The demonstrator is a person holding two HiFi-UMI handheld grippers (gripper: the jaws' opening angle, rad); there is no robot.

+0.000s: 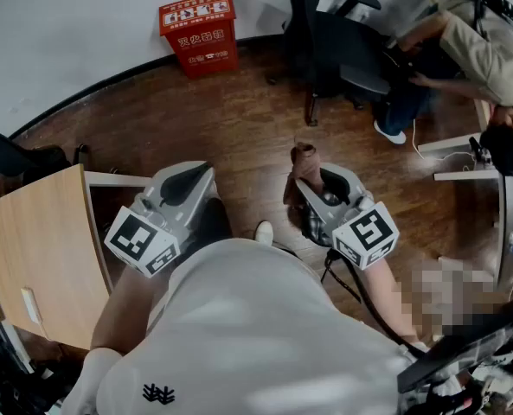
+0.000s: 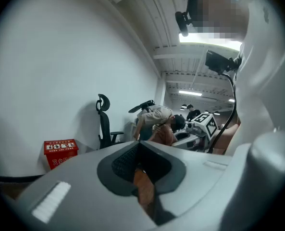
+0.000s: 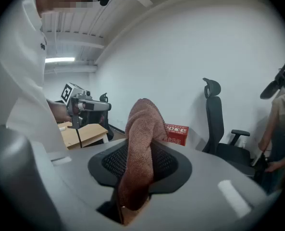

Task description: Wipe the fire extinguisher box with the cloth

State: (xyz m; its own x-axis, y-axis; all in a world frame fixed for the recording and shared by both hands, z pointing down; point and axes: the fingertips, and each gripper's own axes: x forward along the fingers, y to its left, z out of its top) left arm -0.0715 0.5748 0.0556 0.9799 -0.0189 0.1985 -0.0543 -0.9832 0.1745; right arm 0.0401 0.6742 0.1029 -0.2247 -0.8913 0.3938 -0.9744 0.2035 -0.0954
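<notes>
The red fire extinguisher box [image 1: 197, 31] stands on the floor against the white wall, far ahead of both grippers; it also shows small in the left gripper view [image 2: 60, 151] and behind the cloth in the right gripper view [image 3: 177, 133]. My right gripper [image 1: 312, 184] [image 3: 140, 155] is shut on a brown cloth [image 1: 303, 161] [image 3: 142, 138], which sticks up out of the jaws. My left gripper [image 1: 191, 180] [image 2: 141, 161] is held level beside it, jaws together with nothing in them.
A black office chair [image 1: 336, 52] stands right of the box, and a person [image 1: 477, 46] bends over beyond it. A wooden desk [image 1: 40, 249] is at my left. Brown wood floor [image 1: 239, 128] lies between me and the box.
</notes>
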